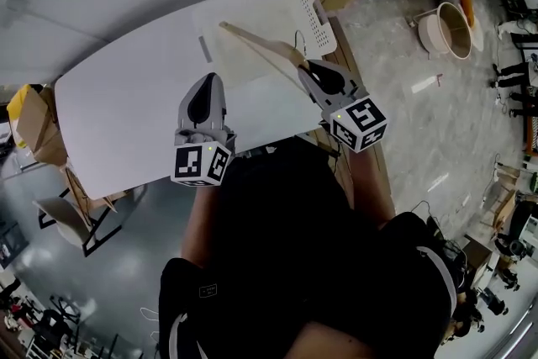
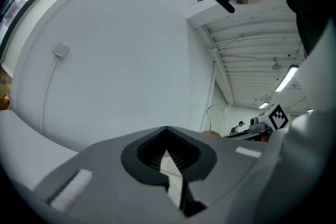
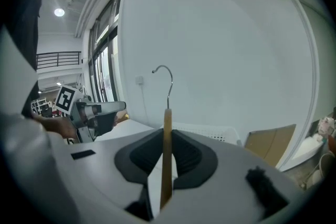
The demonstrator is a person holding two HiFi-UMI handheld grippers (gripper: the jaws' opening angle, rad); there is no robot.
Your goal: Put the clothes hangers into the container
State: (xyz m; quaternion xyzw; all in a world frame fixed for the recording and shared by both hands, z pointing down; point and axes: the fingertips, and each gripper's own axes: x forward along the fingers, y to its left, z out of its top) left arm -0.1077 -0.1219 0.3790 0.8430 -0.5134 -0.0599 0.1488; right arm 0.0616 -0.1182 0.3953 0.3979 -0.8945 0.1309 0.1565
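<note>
Close to the body, L claw [image 1: 208, 85] hangs over the counter's [image 1: 118, 118] near edge, tips pressed together w/ nothing btwn them. Beside it, R claw [image 1: 304, 65] pinches a wooden hanger [image 1: 256, 42] near its wire hook [image 3: 164, 72], which shows above the tips in the R gripper view. Hanger's long arm reaches out across the white container [image 1: 313, 13] in the head view; can't tell if it touches. Container sits on the counter's far right part, by the wall.
</note>
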